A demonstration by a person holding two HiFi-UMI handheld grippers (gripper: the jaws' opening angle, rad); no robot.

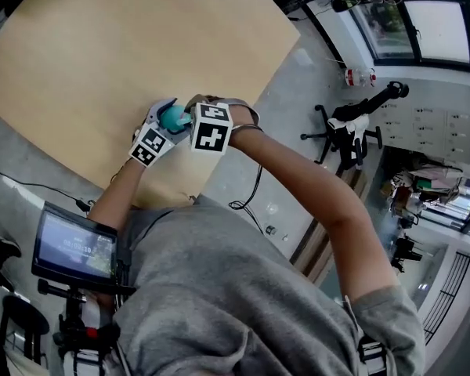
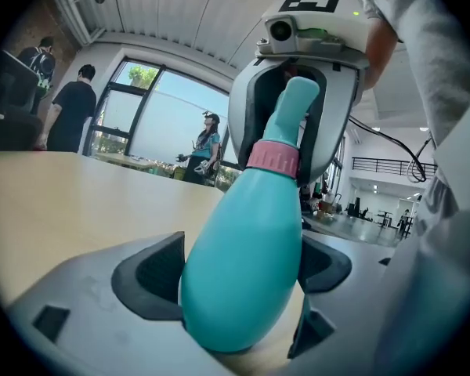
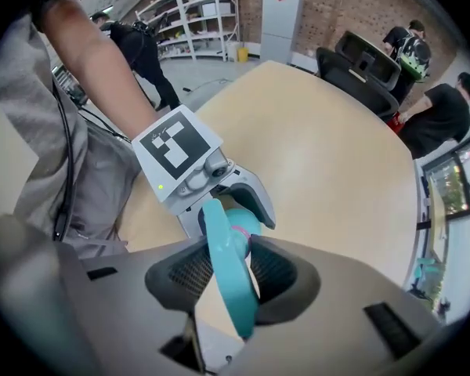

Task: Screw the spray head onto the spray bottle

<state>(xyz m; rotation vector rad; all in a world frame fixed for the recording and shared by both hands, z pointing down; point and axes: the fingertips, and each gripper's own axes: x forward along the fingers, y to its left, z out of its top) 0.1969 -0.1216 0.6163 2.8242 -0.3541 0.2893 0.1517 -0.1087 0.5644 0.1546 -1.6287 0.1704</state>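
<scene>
Teal plastic spray bottle (image 2: 251, 210) is lying between the two dark pads of the left gripper (image 2: 235, 276), its rounded body filling the wide gap between them, so this gripper is clamping the bottle with its jaws spread far apart. The bottle is being held just above the near edge of a round, pale wooden desk (image 1: 141, 45), with its neck pointing away from the left gripper toward the right one. A pink ribbed collar (image 2: 272, 157) is sitting at the top of the neck, and the teal plastic spray head (image 2: 294, 104) is rising from it.

The right gripper (image 3: 231, 276) is facing the left one and closing its jaws partway round the narrow spray head, with the mesh pads pressing on both of its sides.

From the head view, the two grippers are meeting tip to tip, with a white cube with black square markers (image 1: 149, 144) on the left gripper and a matching cube (image 1: 211, 128) on the right. The person's bare forearms are reaching forward from a grey shirt (image 1: 235, 304). A small lit screen (image 1: 74, 245) is standing on a stand at the lower left.
</scene>
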